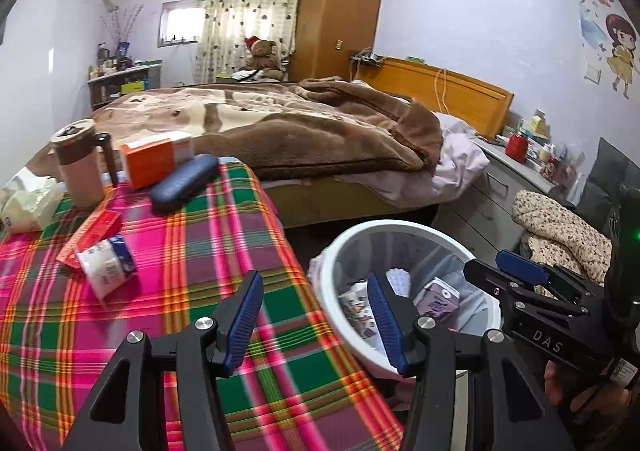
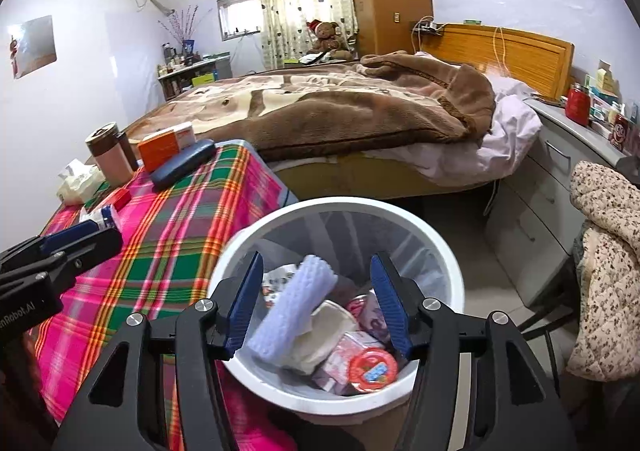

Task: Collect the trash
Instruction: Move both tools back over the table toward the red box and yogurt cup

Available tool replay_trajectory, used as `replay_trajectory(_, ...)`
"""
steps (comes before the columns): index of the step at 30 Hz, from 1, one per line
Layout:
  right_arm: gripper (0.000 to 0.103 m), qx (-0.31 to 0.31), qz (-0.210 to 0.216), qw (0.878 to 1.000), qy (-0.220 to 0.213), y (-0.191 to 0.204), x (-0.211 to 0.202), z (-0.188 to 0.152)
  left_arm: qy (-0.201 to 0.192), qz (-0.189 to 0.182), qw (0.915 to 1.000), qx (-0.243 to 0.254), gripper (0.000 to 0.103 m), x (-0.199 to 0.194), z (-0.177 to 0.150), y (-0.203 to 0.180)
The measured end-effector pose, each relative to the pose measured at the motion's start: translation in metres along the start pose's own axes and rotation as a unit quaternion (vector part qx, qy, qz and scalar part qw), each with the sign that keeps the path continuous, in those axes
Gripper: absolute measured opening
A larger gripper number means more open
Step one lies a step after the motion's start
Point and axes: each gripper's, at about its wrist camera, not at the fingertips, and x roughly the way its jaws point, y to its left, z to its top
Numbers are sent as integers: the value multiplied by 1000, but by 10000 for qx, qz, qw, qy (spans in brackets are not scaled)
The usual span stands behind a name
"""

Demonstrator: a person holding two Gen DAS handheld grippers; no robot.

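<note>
A white trash bin (image 2: pixel 448 251) stands beside the plaid-covered table (image 1: pixel 180 251); in the left wrist view the bin (image 1: pixel 404 229) is at centre right. It holds a pale foam sleeve (image 2: pixel 292 307), cartons and a red lid (image 2: pixel 372 367). My right gripper (image 2: pixel 316 303) is open and empty just above the bin. My left gripper (image 1: pixel 316 319) is open and empty over the table's right edge. A blue and white tissue pack (image 1: pixel 106 267) and a red packet (image 1: pixel 90 235) lie on the table.
A brown mug (image 1: pixel 78 167), an orange box (image 1: pixel 154 159), a dark blue case (image 1: pixel 184 183) and a crumpled bag (image 1: pixel 28 203) sit at the table's far end. A bed (image 1: pixel 280 123) lies behind. Drawers (image 2: pixel 560 187) and a floral cloth (image 2: pixel 608 263) stand right.
</note>
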Motion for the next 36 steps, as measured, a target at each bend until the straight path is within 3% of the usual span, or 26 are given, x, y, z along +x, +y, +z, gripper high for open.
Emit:
replay_trajectory(4, 58, -12, 96, 10000, -4, 13, 2, 1, -35, 85, 9999, -91, 55, -9, -1, 16)
replay_trajectory(7, 58, -40, 140, 9999, 1, 23, 4, 1, -57, 189, 9997, -142, 64, -14, -1, 31)
replay_trajectory(25, 58, -282, 846, 9956, 272, 101, 34, 11, -229, 924, 9917, -869, 64, -52, -2, 157)
replay_trajectory(36, 58, -516, 1252, 9886, 654, 154, 63, 12, -112, 1378, 9843, -1097, 64, -50, -2, 227)
